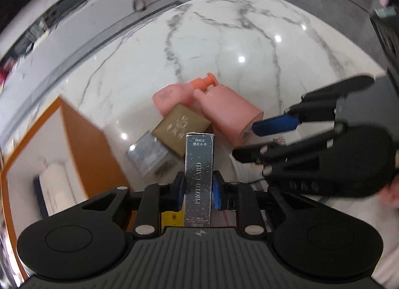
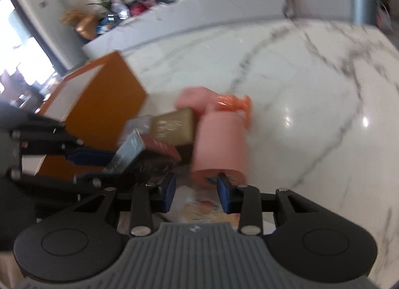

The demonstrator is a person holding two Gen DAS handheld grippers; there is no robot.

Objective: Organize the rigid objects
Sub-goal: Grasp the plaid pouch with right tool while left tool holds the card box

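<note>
A slim silver box (image 1: pixel 198 176) printed "PHOTO CARD" is being held upright and lengthwise between the blue fingers (image 1: pixel 179 190) of the left gripper (image 1: pixel 197 189), its top end raised above the white marble worktop (image 1: pixel 224 39). Behind it, a gold box (image 1: pixel 180 129) is lying flat and tilted, with a clear plastic case (image 1: pixel 149 155) touching its near-left corner. A pink pump bottle (image 1: pixel 227 112) with an orange pump head (image 1: pixel 204 82) is lying on its side, its base turned toward the right gripper (image 2: pixel 195 190). A second pink container (image 1: pixel 169 97) is lying just behind the gold box. An open orange box (image 1: pixel 87 144) with a white interior is standing to the left.
</note>
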